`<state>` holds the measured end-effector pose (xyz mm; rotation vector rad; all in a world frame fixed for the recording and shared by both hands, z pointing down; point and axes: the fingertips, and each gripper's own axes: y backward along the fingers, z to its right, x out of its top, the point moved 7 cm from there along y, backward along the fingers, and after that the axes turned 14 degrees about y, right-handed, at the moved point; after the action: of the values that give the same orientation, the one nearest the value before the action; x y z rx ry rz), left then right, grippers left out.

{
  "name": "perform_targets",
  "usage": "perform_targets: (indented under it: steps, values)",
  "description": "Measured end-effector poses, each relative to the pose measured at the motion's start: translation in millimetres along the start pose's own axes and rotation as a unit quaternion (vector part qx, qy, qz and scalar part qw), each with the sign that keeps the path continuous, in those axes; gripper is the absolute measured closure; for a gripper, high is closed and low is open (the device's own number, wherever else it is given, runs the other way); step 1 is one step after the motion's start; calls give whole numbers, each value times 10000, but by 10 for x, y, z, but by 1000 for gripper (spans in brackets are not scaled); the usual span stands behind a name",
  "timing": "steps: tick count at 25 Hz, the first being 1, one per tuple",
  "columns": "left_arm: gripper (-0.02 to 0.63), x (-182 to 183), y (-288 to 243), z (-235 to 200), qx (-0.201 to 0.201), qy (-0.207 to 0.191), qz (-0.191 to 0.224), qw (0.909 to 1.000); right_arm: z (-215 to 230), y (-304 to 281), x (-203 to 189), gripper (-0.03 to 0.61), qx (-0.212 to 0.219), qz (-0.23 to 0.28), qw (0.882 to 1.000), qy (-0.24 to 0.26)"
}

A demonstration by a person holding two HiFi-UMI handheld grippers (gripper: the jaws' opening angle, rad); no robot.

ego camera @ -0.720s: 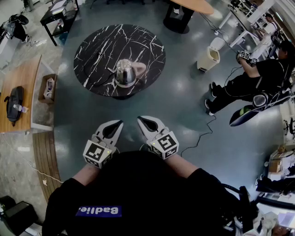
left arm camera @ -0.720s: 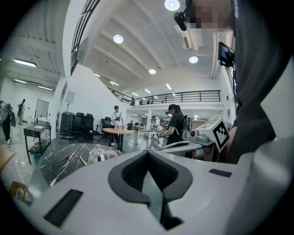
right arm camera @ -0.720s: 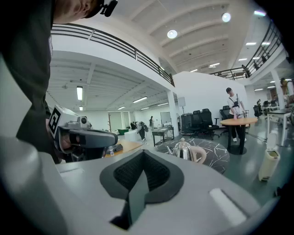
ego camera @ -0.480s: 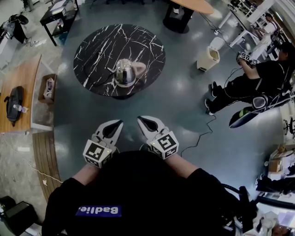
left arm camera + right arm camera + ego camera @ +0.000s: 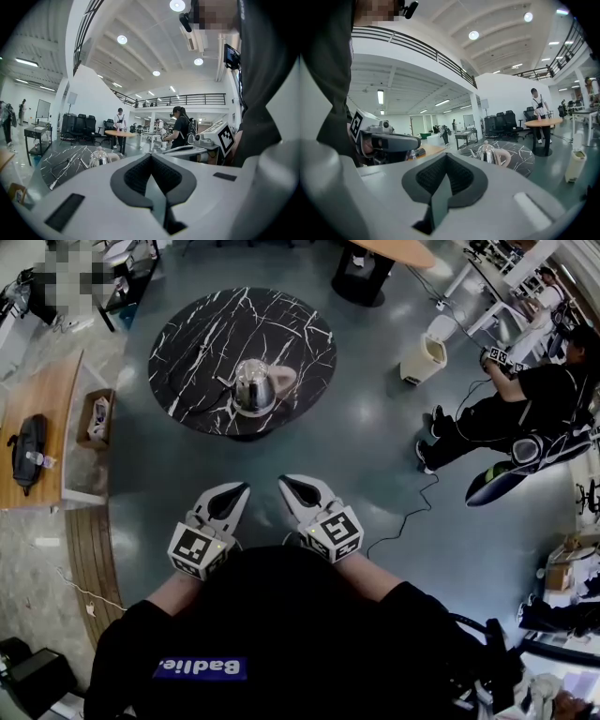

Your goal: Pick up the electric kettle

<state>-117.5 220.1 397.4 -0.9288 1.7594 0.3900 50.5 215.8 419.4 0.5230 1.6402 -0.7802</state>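
A shiny steel electric kettle [image 5: 253, 387] with a pale handle stands near the middle of a round black marble table [image 5: 192, 329]. It shows small and far off in the left gripper view [image 5: 99, 157] and the right gripper view [image 5: 487, 153]. My left gripper [image 5: 239, 491] and right gripper [image 5: 288, 485] hang side by side close to my body, well short of the table. Both are shut with nothing between the jaws. A thin cord runs from the kettle across the tabletop.
A wooden bench [image 5: 37, 418] with a black bag [image 5: 30, 448] lies at the left. A small white bin [image 5: 425, 360] stands right of the table. A seated person [image 5: 525, 399] is at the far right, with a cable [image 5: 403, 521] trailing over the grey floor.
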Motion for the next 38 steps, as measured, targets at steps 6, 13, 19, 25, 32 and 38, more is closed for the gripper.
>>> perform_targets:
  steps: [6,13,19,25,32,38]
  values:
    - [607,40,-3,10,96,6,10,10000,41,-2,15,577,21,70,10000,-67]
    - [607,52,-22,40,123,-6,106,9999,98,6,38,577,119,95,9999,-62]
    - [607,87,-78,60,286,115,87,9995,177,14,-3,577,191,62,9998,-40]
    - [607,53,-167,64,328,132,192,9992,271,51,-29,577,260,47,9996,-76]
    - [607,46,-273,111,551,166,344,9977,470,137,-126,577,294,101,9995,-104]
    - [607,45,-287,103,949,204,570,9936,633,214,-186,577,330,157,9993,-108]
